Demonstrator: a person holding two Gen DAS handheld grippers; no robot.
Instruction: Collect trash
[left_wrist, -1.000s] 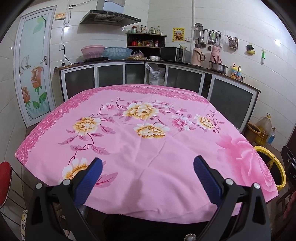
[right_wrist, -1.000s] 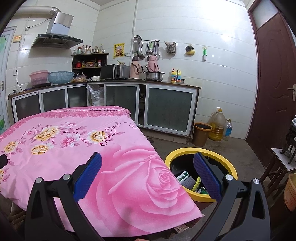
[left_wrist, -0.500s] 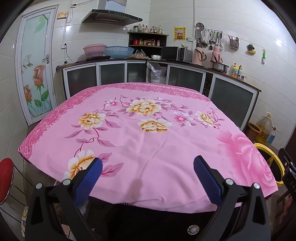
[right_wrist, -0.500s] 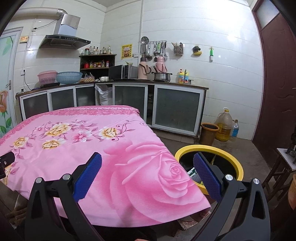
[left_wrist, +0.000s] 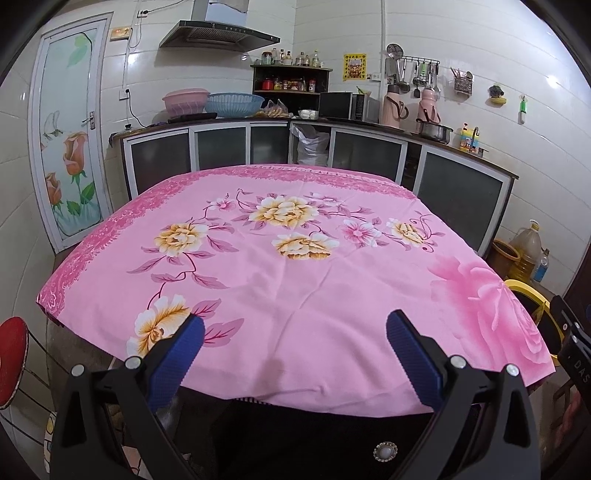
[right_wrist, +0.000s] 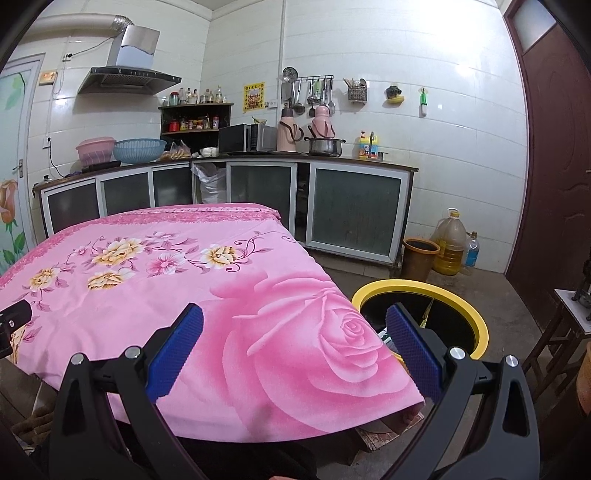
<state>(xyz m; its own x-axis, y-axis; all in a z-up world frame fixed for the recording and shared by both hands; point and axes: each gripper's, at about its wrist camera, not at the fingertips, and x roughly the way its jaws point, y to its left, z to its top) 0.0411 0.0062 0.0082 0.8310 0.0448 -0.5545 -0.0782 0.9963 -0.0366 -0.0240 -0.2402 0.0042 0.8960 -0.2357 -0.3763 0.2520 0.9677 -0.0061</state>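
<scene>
A yellow-rimmed black trash bin (right_wrist: 424, 317) stands on the floor right of the table, with some litter showing inside; its rim shows in the left wrist view (left_wrist: 524, 291). The table carries a pink floral cloth (left_wrist: 295, 258), also in the right wrist view (right_wrist: 184, 288), and I see no loose trash on it. My left gripper (left_wrist: 294, 339) is open and empty over the table's near edge. My right gripper (right_wrist: 294, 332) is open and empty above the table's near right corner, beside the bin.
Kitchen counters with glass-front cabinets (left_wrist: 369, 151) run behind the table. A brown bucket (right_wrist: 419, 253), a big oil jug (right_wrist: 450, 243) and a water bottle (right_wrist: 471, 249) stand by the right wall. A red stool (left_wrist: 11, 354) is at left, a small wooden table (right_wrist: 569, 325) at right.
Both grippers have pulled back and risen a little, so the table's near edge and the floor under it show more. Both stay open and empty.
</scene>
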